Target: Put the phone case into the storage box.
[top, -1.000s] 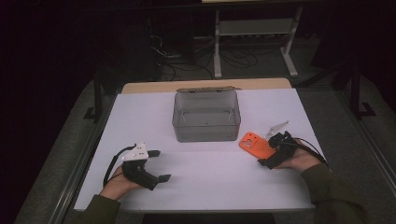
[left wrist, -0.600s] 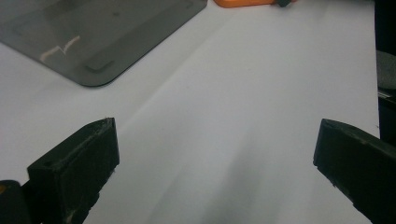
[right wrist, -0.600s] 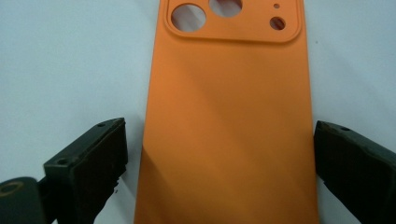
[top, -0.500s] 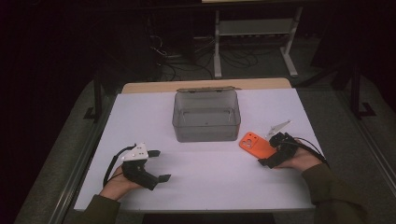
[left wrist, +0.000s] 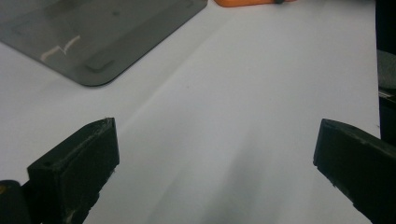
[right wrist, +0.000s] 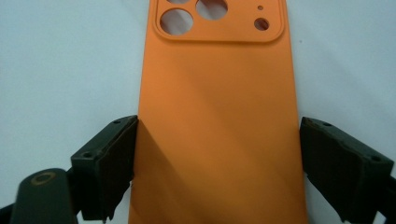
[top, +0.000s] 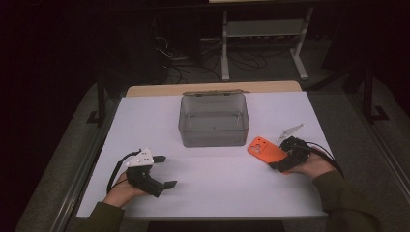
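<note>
An orange phone case [top: 263,149] lies flat on the white table [top: 217,193], right of a smoky clear box [top: 212,121]. My right gripper [top: 280,162] holds the case's near end. In the right gripper view its jaws have just been closing, and both pads now press the long edges of the case [right wrist: 217,84], camera cut-outs at the far end. My left gripper [top: 164,171] rests at the front left, open with nothing between its fingers [left wrist: 79,163]. Beyond them the left gripper view shows bare table, the box [left wrist: 93,37] and a strip of the case [left wrist: 252,2].
The box stands open-topped at the middle back of the table, with nothing visible inside. Behind the table are a wooden edge [top: 212,88], a metal rack [top: 263,38] and cables on a dark floor. Bare white surface lies between the two hands.
The right gripper's jaws have closed in onto the orange case. Both hands and the case have stayed where they were.
</note>
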`<state>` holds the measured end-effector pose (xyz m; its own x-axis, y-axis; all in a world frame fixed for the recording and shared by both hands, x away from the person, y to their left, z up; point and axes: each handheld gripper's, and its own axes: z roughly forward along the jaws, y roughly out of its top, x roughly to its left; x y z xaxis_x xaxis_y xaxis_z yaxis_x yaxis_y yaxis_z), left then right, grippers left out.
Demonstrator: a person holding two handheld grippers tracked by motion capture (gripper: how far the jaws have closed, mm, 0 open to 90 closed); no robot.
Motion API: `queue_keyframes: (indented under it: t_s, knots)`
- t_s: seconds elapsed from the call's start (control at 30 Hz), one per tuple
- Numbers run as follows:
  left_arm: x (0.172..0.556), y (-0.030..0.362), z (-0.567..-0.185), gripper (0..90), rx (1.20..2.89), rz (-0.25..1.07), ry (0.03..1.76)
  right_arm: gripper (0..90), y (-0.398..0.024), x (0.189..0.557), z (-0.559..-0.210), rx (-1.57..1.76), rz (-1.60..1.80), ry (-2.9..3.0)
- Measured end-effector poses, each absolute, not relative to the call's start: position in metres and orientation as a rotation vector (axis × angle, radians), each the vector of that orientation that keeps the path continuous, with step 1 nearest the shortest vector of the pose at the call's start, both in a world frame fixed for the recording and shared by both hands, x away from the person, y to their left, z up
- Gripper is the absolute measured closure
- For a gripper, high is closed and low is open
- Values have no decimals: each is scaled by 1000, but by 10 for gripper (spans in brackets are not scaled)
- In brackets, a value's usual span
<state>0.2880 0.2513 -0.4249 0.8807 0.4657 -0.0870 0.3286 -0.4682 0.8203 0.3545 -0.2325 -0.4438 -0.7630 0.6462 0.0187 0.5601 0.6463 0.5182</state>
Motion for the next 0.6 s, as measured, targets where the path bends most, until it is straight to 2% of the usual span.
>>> queue_keyframes:
  t_s: [0.6]
  knots:
    - [287, 251, -426, 0, 2103, 184, 578, 154, -231, 351, -444, 1009, 751, 2674]
